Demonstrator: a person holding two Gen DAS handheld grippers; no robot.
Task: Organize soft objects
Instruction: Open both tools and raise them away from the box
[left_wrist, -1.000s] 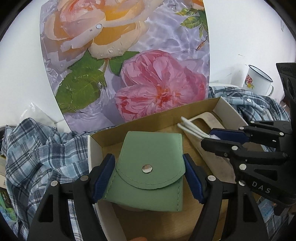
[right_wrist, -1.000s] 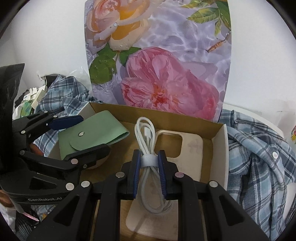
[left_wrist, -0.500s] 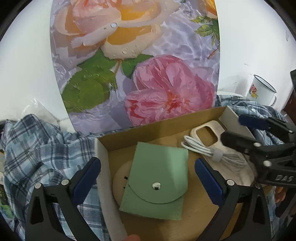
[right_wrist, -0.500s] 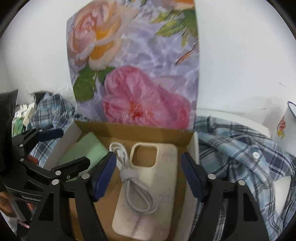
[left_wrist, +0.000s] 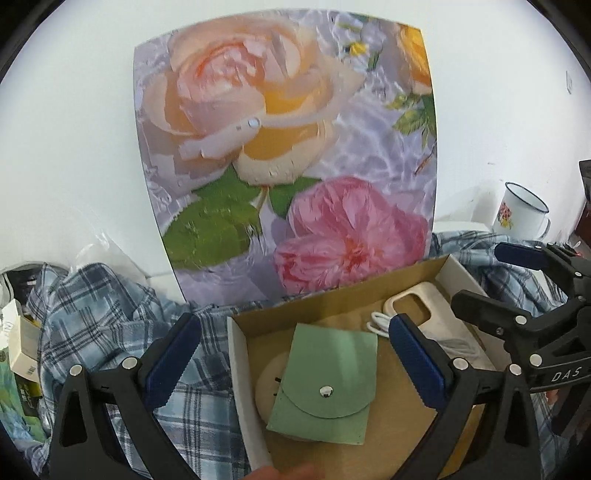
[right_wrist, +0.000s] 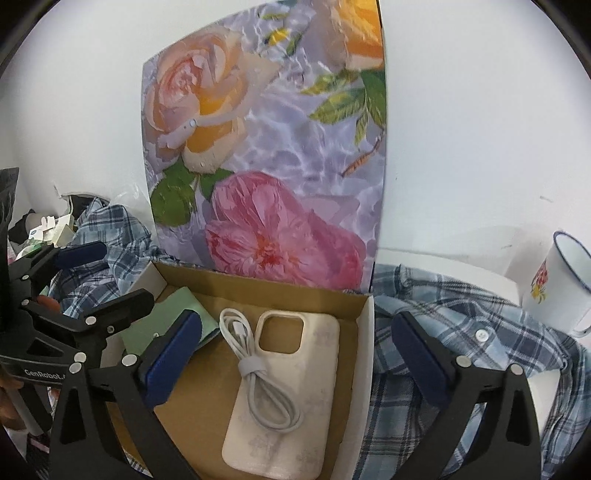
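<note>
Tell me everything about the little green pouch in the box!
The green pouch is a flat, soft, leather-looking pocket with stitched edges and a rounded flap shut by a silver snap. It lies slightly tilted in the cardboard box, partly on top of a round cream thing. It sits between the left gripper's open fingers, which do not touch it.

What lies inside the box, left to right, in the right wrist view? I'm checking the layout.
Green pouch → white cable → phone case → right wall of the cardboard box.
</note>
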